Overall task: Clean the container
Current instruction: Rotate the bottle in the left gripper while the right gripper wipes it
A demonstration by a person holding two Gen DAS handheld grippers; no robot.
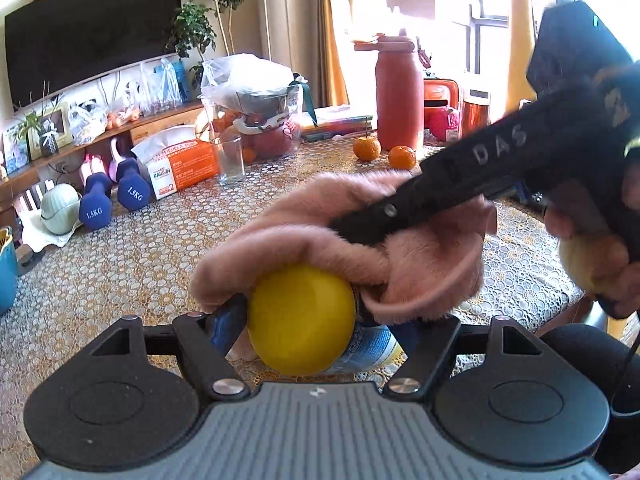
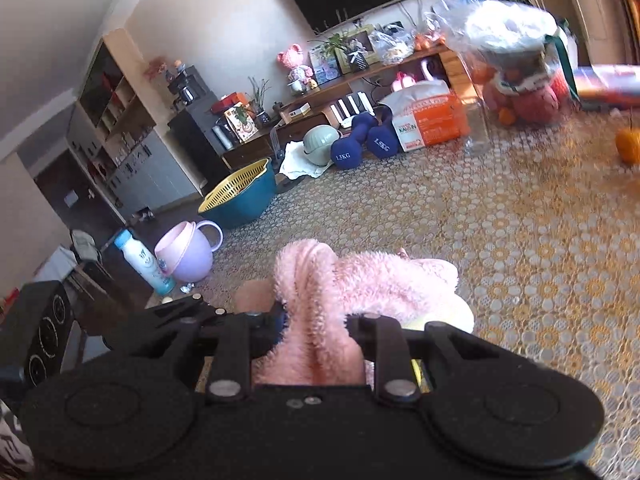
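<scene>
Left hand-held gripper (image 1: 300,320) clamped on yellow container (image 1: 301,318), right hand-held gripper (image 2: 316,320) on pink cloth (image 2: 360,280) atop it.

- Left gripper (image 1: 301,320) clamped on yellow container (image 1: 301,318), above lace tablecloth (image 1: 140,248).
- Pink fluffy cloth (image 1: 320,216) draped over container top.
- Right gripper (image 1: 360,228) pressed into cloth; jaw state hidden.

My left gripper (image 1: 300,320) is black with blue pads, closed on a bright yellow container (image 1: 302,318); my right one (image 2: 316,320) pinches a fluffy pink cloth (image 1: 340,236). The tablecloth (image 1: 140,248) beneath is lace — gold and white circles. Navy dumbbells (image 1: 110,198) (white lettering) stand beyond, beside an orange-and-white tissue box (image 1: 180,164).
</scene>
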